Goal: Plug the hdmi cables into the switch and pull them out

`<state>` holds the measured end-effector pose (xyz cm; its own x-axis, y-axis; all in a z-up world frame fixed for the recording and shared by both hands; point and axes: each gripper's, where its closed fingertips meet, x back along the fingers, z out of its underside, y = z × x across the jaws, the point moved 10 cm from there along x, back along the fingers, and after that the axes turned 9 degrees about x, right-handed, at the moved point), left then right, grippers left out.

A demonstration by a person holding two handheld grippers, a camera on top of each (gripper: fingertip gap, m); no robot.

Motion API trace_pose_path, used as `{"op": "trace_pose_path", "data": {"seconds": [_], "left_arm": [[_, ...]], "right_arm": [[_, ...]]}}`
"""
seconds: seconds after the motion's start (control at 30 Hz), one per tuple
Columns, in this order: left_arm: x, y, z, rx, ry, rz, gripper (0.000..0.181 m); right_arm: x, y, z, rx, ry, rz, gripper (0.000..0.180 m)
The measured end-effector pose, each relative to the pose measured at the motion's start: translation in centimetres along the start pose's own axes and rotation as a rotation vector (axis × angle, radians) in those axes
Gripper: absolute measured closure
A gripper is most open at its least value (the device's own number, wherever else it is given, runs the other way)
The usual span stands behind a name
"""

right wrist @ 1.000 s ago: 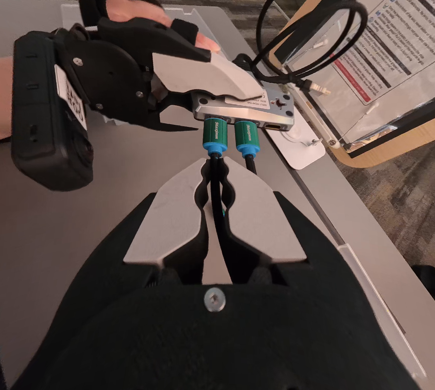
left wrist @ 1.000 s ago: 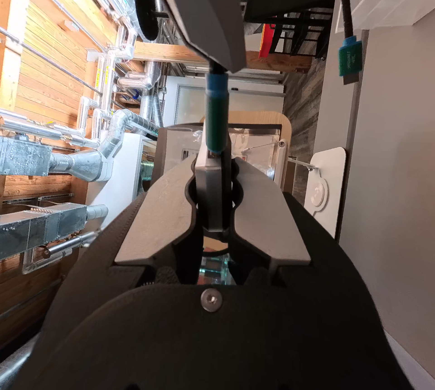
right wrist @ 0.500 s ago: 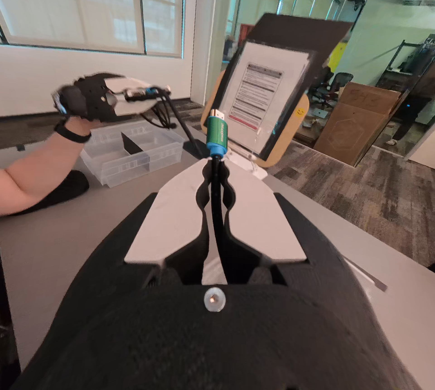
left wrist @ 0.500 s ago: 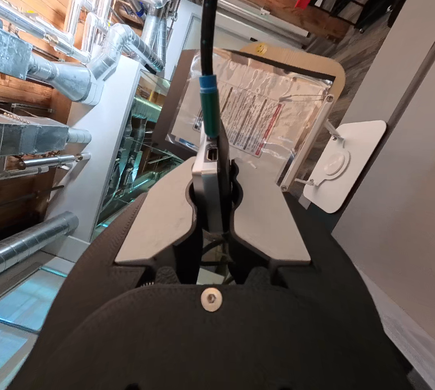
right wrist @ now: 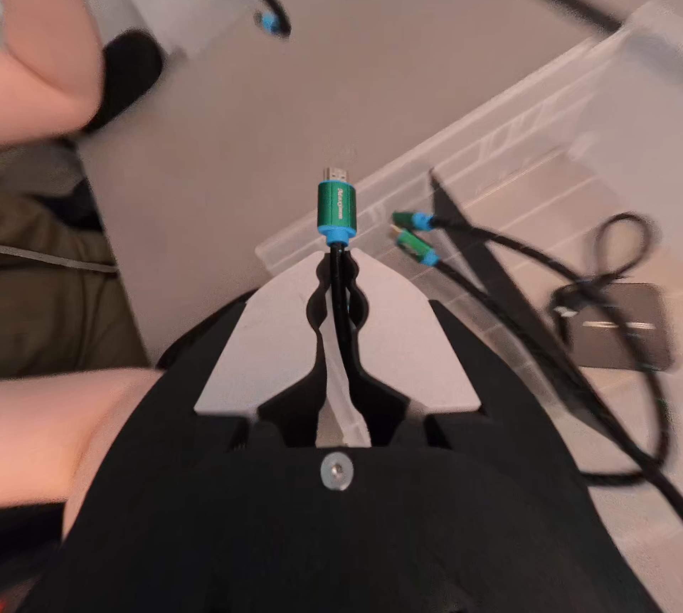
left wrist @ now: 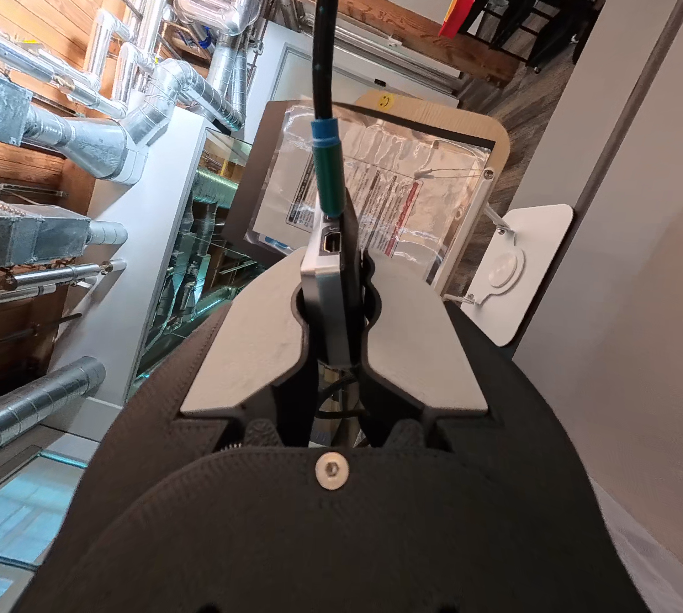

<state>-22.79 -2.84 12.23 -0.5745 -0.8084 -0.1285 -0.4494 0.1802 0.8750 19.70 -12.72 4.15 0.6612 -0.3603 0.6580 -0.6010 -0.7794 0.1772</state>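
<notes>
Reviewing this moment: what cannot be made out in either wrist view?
- Left wrist view: the silver metal switch box shows only edge-on between the left gripper fingers; its far ports are hidden behind the green plug.
- Right wrist view: motion blur smears the clear plastic bin and dark flat device; the right gripper hides the black cable lower down.

Left view is bright and sharp, glare on the plastic-covered sign [left wrist: 388,188]; right view is dimmer, motion-blurred (worst at the edges).
</notes>
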Motion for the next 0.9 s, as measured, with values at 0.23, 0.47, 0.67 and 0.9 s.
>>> {"op": "trace_pose_path", "data": {"seconds": [0.23, 0.47, 0.67, 0.9], "left_arm": [[-0.3, -0.9, -0.5, -0.024, -0.006, 0.030, 0.160], [-0.4, -1.5, -0.9, -0.033, -0.019, 0.051, 0.159], [-0.6, -2.5, -1.2, -0.056, -0.042, 0.062, 0.159], [-1.3, -4.6, -1.8, -0.169, -0.021, 0.050, 0.159]], "right_arm": [[-3.8, -1.9, 3.0, -0.202, 0.151, -0.257, 0.171], [2.3, -0.2, -0.7, 0.015, -0.237, 0.007, 0.148], [5.3, 6.1, -8.1, 0.504, -0.621, 0.415, 0.134], [-2.0, 12.7, -17.3, 0.396, -0.833, 0.121, 0.138]]}}
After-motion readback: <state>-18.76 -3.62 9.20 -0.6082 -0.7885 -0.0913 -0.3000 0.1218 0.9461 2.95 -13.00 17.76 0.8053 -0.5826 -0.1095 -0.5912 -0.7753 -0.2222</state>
